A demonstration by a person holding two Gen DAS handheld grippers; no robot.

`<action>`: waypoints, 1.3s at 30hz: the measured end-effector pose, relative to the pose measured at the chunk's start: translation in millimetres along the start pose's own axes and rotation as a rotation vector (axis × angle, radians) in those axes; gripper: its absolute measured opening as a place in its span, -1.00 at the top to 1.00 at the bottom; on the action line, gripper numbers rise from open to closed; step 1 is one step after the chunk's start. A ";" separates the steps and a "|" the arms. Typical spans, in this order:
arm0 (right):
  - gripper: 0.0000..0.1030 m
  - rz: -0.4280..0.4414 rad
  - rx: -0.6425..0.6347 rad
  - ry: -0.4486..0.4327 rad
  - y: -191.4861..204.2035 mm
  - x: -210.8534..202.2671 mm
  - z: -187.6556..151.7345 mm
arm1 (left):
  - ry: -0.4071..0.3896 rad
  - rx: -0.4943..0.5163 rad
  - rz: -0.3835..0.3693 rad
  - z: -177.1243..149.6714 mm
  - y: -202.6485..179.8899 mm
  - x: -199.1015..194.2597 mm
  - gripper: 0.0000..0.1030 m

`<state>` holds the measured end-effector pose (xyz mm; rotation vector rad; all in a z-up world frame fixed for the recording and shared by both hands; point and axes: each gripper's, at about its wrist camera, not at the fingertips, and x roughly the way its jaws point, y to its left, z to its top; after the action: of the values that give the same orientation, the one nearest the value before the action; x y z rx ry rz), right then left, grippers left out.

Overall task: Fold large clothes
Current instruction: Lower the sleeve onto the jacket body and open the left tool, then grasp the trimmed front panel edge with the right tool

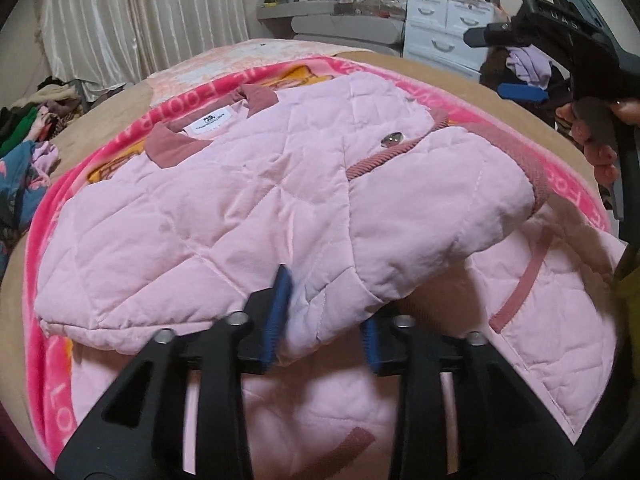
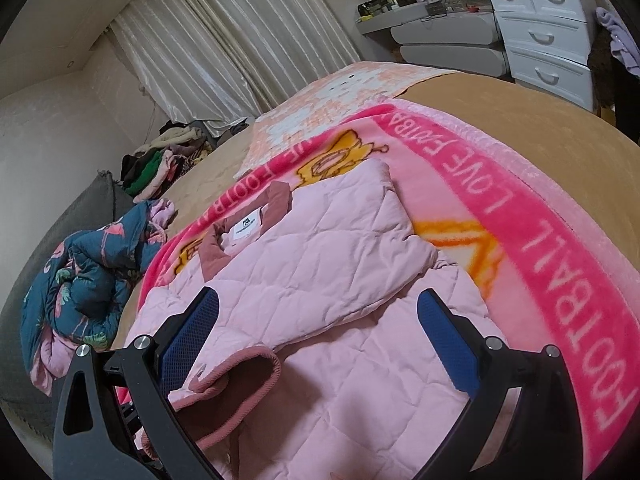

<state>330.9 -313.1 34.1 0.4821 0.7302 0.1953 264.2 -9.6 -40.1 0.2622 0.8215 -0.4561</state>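
On the bed, over a hot-pink fleece blanket (image 2: 532, 216) with white lettering, lies a pale pink quilted jacket (image 1: 224, 200) with dusty-rose collar and trim, partly folded, collar toward the curtains. Left tongs (image 1: 324, 320) low at the near folded edge: jaws apart, a fold of jacket between the blue pads (image 1: 280, 304), pads not pressing it. Right tongs (image 2: 320, 344) hover over the jacket's near side, jaws spread wide, nothing gripped; a ribbed rose cuff (image 2: 236, 376) lies beneath them. Crumpled dark floral garment (image 2: 84, 280) sits beside the blanket. White drawer chest (image 2: 540, 28) beyond.
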 end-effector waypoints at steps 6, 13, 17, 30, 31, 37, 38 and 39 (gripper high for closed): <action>-0.92 0.018 -0.030 0.033 7.0 4.8 -4.6 | 0.046 0.054 -0.008 1.1 -16.8 -11.3 -0.40; -0.92 0.043 -0.075 0.107 19.6 14.0 -15.2 | -0.030 -0.054 -0.107 14.0 6.2 -46.6 -0.82; -0.92 0.069 -0.089 0.174 28.7 23.9 -27.7 | -0.069 -0.167 -0.030 18.3 46.8 -60.1 -0.82; -0.92 0.122 -0.020 0.405 45.8 73.1 -92.5 | -0.129 -0.473 0.242 -0.3 169.4 -90.5 -0.82; -0.92 0.126 -0.004 0.402 45.8 74.7 -95.3 | -0.131 -0.495 0.251 -2.7 176.6 -92.1 -0.82; -0.86 0.147 0.003 0.333 48.5 76.4 -100.7 | -0.143 -0.594 0.287 -14.1 208.7 -96.2 -0.82; -0.52 0.146 -0.003 0.325 48.5 76.6 -99.5 | -0.145 -0.607 0.290 -14.3 212.2 -95.3 -0.82; -0.31 0.148 -0.013 0.323 48.7 76.9 -98.7 | -0.150 -0.623 0.295 -16.6 216.7 -95.9 -0.82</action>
<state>319.9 -209.9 -51.1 0.4978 1.0085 0.4233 302.2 213.5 31.8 -0.2258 0.7257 0.0680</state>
